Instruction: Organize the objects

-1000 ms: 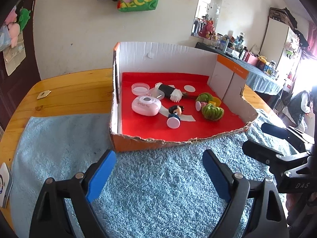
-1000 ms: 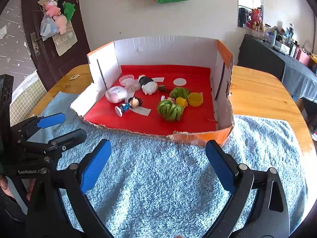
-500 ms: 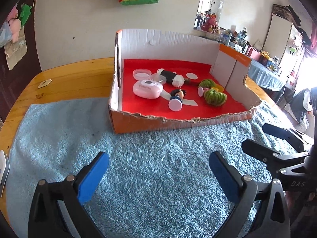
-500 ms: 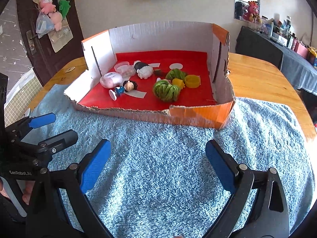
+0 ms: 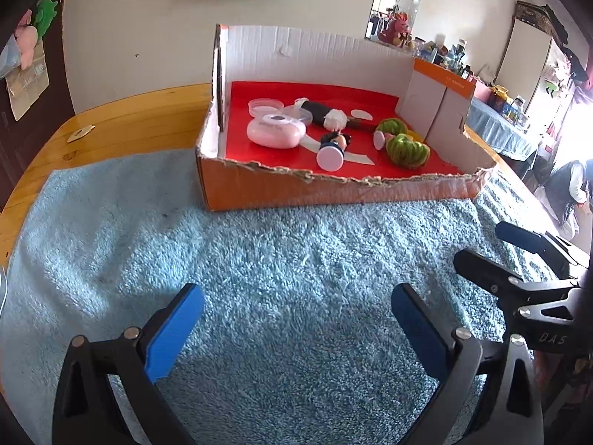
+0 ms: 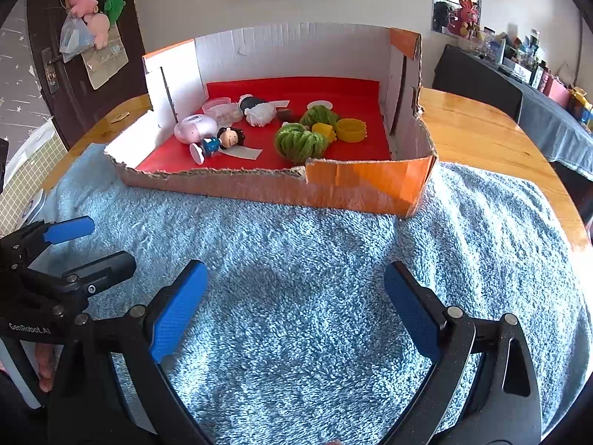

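Both hand-held grippers hover empty above a fluffy blue towel [image 5: 281,296], jaws spread wide apart. From the left wrist view, the left gripper [image 5: 296,319] shows two blue-padded fingers low in the frame, pointing toward a cardboard box [image 5: 333,189]; the right gripper [image 5: 519,256] pokes in at the right edge, only partly visible. From the right wrist view, the right gripper [image 6: 292,296] likewise points at the box, and the left gripper [image 6: 85,241] enters from the left edge, its body cut off.

The box sits on the far part of the towel, on a wooden table [image 6: 481,137]. Its near wall is low and torn, its inside floor red. Moving left to right inside it: a clear round container [image 6: 221,108], partly hidden behind a pink rounded case [image 6: 195,128]; a small doll [image 6: 218,143] lying on its side on a white strip; a black and white plush toy [image 6: 256,110] behind it; two green knitted pieces [image 6: 301,143] close together, with a small yellow item between them too small to identify; then a yellow ring-shaped cup [image 6: 351,130]. A white disc [image 6: 319,104] lies flat near the back wall.
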### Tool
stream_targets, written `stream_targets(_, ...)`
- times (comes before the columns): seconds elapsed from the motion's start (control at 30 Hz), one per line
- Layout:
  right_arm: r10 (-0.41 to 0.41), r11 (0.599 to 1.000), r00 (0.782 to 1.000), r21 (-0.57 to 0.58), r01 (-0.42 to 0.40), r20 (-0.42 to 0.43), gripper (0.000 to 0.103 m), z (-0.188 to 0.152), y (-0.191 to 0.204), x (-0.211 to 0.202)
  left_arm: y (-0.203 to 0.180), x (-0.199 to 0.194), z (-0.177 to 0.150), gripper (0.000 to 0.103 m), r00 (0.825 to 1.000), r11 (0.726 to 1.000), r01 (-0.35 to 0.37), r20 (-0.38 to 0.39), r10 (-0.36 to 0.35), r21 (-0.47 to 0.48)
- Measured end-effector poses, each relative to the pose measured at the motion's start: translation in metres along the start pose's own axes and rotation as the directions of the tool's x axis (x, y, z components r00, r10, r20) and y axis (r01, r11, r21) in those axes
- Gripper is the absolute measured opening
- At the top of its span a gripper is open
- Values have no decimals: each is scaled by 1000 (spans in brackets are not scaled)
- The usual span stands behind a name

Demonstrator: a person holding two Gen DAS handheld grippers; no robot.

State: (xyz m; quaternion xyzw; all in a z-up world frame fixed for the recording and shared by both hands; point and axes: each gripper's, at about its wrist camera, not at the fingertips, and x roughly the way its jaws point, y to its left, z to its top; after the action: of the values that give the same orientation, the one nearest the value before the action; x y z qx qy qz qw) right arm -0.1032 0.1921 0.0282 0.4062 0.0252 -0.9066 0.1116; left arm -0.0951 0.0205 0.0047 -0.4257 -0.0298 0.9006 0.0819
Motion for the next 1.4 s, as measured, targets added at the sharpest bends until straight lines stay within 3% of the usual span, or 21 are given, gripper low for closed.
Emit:
stream_targets(0.53,-24,1000,999,19,25,-31,98,-9,-5,10,-3,6,-1,103,999,999,-45,-13,46,28)
stream_targets(1.4,-15,999,1000,31,16,-21,98,-11,-8,11,1,5,-2,103,999,998,-52,-10,52,19)
